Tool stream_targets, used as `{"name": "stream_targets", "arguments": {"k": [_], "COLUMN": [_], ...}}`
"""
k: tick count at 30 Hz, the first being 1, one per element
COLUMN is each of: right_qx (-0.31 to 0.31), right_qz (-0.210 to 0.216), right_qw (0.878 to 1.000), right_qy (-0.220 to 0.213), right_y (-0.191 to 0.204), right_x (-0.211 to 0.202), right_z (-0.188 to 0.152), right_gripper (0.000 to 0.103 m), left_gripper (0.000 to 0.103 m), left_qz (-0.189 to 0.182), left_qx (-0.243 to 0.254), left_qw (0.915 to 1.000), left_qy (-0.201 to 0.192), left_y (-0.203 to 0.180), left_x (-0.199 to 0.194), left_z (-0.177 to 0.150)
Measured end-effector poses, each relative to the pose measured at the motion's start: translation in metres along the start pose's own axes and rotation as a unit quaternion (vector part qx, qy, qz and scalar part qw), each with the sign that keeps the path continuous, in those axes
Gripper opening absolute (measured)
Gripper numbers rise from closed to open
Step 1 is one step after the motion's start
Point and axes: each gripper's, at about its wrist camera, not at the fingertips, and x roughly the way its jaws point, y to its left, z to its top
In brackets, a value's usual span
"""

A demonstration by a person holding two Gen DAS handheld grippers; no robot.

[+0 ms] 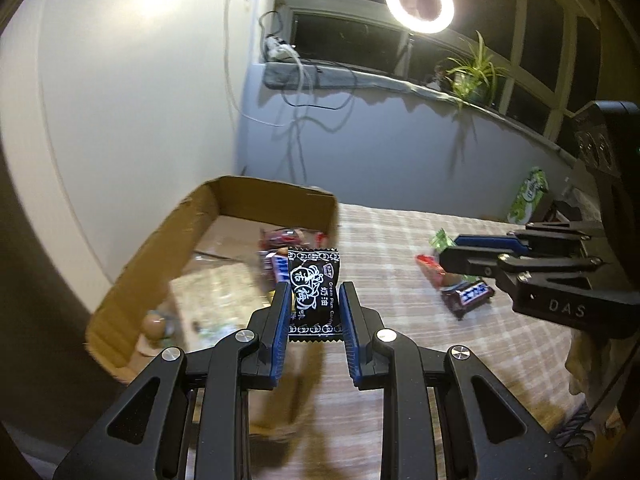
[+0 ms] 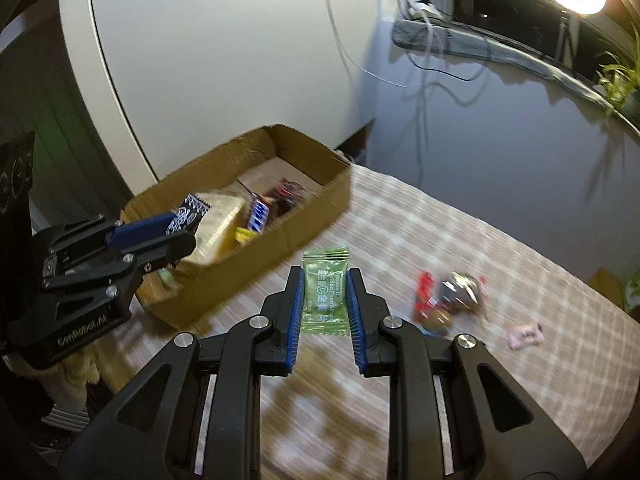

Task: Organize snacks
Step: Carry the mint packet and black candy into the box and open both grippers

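Observation:
My left gripper [image 1: 315, 291] is shut on a black plum candy packet [image 1: 314, 295], held above the near right side of the open cardboard box [image 1: 276, 194]. The same gripper [image 2: 182, 226] shows in the right wrist view over the box [image 2: 240, 276], with the black packet [image 2: 190, 210] in its jaws. My right gripper [image 2: 326, 276] is shut on a green candy packet [image 2: 326, 294], above the checked cloth just right of the box. In the left wrist view the right gripper [image 1: 448, 250] carries the green packet [image 1: 441, 239]. Several snacks [image 2: 256, 212] lie inside the box.
Loose snacks [image 2: 448, 296] and a pink candy [image 2: 525, 334] lie on the checked tablecloth [image 2: 500, 240] to the right. A green bag [image 1: 528, 196] stands at the table's far edge. A ring light [image 1: 419, 1], cables and a plant [image 1: 474, 72] occupy the windowsill.

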Motion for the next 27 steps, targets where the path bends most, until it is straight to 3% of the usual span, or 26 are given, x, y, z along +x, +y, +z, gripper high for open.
{"name": "stream_targets", "arguments": {"k": [15, 27], "right_qx": [-0.029, -0.038], "right_qz": [0.045, 0.064], "right_qw": [0.999, 0.997], "right_qy": [0.004, 0.022], "right_y": [0.046, 0.061], "right_x": [0.048, 0.082], "right_z": [0.045, 0.059], "right_gripper": [0.022, 0.022], "left_gripper": [0.023, 0.023], "left_qz": [0.032, 0.040], "left_qx": [-0.027, -0.038], "left_qw": [0.9991, 0.9984], "left_qy": [-0.002, 0.003], "left_y": [0.043, 0.060], "left_x": [-0.001, 0.001], "left_z": [-0.005, -0.005]}}
